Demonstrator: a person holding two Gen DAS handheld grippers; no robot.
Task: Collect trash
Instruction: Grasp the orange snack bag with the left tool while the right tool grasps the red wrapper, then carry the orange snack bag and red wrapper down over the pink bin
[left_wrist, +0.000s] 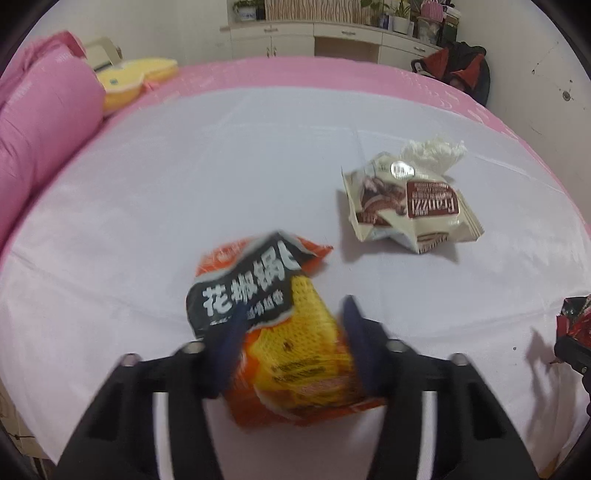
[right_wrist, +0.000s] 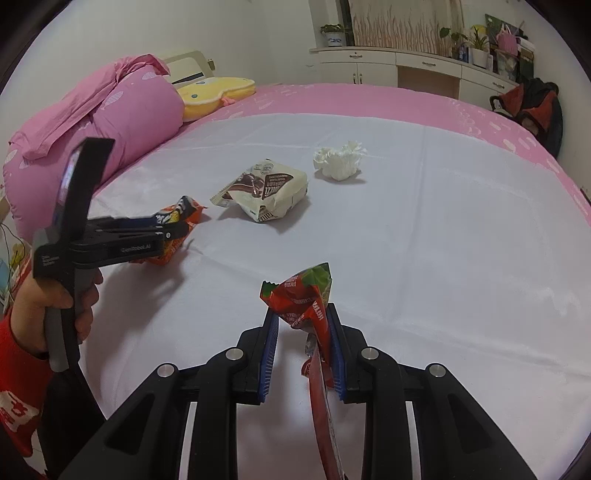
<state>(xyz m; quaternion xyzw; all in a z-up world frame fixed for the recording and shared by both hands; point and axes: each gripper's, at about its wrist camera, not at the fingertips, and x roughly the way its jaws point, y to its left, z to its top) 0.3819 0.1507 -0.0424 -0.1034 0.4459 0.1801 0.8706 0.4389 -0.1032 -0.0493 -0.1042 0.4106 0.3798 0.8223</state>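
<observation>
Orange snack bag (left_wrist: 273, 332) sat pinched in the left gripper (left_wrist: 291, 314) above the white sheet (left_wrist: 147, 206); right gripper (right_wrist: 301, 314) clamped a red wrapper (right_wrist: 306, 295). Firm grips advisable while carrying.

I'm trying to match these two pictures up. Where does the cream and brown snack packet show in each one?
Left wrist view: the cream and brown snack packet lies right of centre, beyond the orange bag between the left gripper fingers.
Right wrist view: the packet lies above centre, left of the middle, on the white sheet.
Shared landmark: the crumpled white tissue, just beyond the packet in both.
</observation>
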